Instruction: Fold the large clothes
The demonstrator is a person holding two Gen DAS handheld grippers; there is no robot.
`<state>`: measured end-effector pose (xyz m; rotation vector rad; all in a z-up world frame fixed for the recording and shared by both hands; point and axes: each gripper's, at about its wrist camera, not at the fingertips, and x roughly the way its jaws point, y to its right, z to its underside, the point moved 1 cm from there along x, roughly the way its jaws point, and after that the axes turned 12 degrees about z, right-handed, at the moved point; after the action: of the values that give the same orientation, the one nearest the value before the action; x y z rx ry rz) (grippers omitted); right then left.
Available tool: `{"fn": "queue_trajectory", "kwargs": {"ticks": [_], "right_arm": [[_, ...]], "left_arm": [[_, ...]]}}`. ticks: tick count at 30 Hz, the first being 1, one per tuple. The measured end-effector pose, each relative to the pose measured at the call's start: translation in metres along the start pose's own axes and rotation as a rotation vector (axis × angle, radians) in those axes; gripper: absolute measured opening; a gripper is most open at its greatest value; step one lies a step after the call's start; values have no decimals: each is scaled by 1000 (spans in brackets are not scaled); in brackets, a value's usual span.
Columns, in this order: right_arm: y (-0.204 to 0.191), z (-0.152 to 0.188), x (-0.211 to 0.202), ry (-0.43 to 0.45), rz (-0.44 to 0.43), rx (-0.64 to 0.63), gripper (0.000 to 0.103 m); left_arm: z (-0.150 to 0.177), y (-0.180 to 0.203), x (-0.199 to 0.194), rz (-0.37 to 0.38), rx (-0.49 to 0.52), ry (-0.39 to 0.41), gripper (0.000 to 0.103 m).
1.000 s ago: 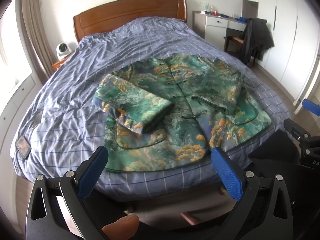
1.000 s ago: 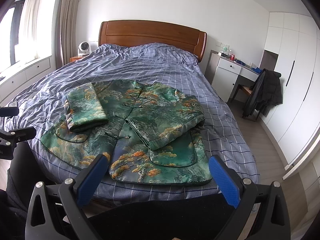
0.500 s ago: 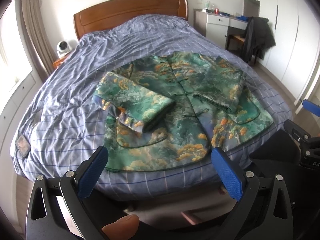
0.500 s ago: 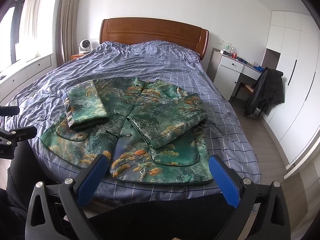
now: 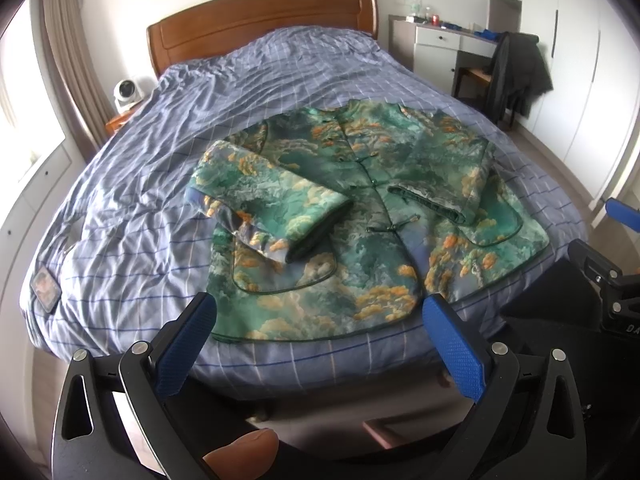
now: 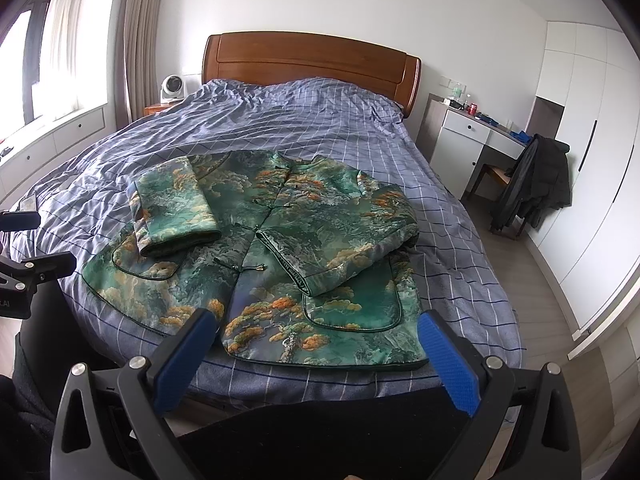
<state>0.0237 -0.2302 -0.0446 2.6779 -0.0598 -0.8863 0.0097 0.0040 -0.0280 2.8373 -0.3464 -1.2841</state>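
Jacket (image 5: 372,216) lies front-up near the foot edge of the bed (image 5: 280,80), hem toward the person, both sleeves already crossed onto the chest. Left sleeve (image 5: 272,208) sits as a thick roll; right sleeve (image 6: 336,248) lies flatter.

Left gripper (image 5: 320,344) and right gripper (image 6: 316,356) both spread wide, empty, hovering off the foot of the bed, clear of the hem.

Risks, judged:
- Quilted, glossy fabric: a pinch on the top layer only would likely slip and drag the sleeves out of place.
- Uneven lift at the two hem corners would skew the fold.
- Hem near the mattress edge; a pull toward the person could slide the jacket off.
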Motion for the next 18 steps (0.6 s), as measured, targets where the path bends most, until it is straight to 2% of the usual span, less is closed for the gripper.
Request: {"fn": "queue_trajectory", "kwargs": {"ticks": [18], "right_arm": [[-1, 0, 0, -1, -1, -1, 103]], "left_arm": [[-1, 0, 0, 0, -1, -3, 103]]}}
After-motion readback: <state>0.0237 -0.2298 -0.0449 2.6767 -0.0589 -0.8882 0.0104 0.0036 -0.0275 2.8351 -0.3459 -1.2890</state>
